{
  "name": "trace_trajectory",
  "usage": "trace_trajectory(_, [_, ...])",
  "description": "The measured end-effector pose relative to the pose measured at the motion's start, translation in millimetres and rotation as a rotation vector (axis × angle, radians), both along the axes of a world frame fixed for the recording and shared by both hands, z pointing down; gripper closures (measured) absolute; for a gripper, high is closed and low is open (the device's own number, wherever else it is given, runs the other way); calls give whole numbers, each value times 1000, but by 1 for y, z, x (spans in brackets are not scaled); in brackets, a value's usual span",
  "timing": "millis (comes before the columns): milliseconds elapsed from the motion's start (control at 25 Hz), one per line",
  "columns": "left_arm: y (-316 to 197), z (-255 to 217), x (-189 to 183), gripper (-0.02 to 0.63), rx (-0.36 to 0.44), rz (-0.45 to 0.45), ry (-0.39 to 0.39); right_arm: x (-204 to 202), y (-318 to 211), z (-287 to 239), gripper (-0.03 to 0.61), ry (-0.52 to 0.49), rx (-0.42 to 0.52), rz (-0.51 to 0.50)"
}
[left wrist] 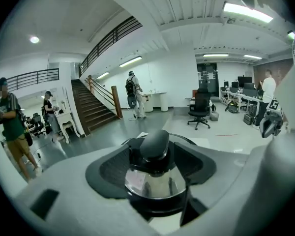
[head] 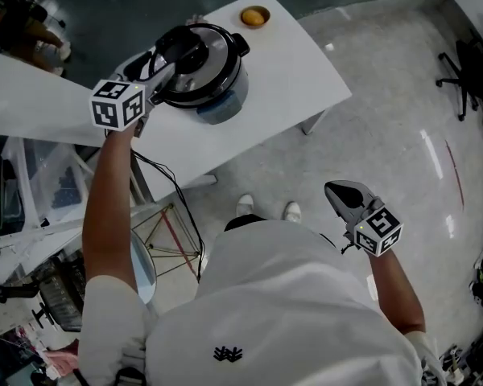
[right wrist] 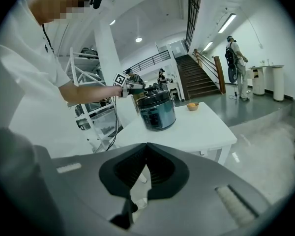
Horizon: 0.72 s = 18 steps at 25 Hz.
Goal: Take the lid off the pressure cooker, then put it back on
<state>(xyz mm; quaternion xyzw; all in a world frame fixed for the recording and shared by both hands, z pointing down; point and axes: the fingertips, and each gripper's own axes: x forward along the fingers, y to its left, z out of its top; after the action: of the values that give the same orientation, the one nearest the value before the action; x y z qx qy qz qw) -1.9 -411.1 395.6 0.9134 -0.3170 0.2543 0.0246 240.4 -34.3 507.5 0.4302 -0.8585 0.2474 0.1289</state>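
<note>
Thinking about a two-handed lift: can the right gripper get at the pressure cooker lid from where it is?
Probably not as it stands. The right gripper hangs over the floor beside the person, apart from the table; the lid is up there, with the left gripper at its handle.

A cooker stands on a white table, its lid on. The left tongs reach in from the left to the lid's black handle; whether they press on it cannot be told. A small bowl holding something orange sits near the table's far edge, apart from the cooker. The right tongs hang off the table, over the floor, beside the person's white shirt. Two white shoes show below the table's near edge.
</note>
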Motion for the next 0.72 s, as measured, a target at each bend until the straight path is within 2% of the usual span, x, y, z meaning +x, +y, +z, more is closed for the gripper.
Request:
trace_trajectory(320, [63,0,-38,353,-6,-130,32,-2,11,2,565,-7,10,-127])
trace_trajectory(720, [192,38,-54,488,-80,-256,85,-23,21,13,565,-33,14,-294])
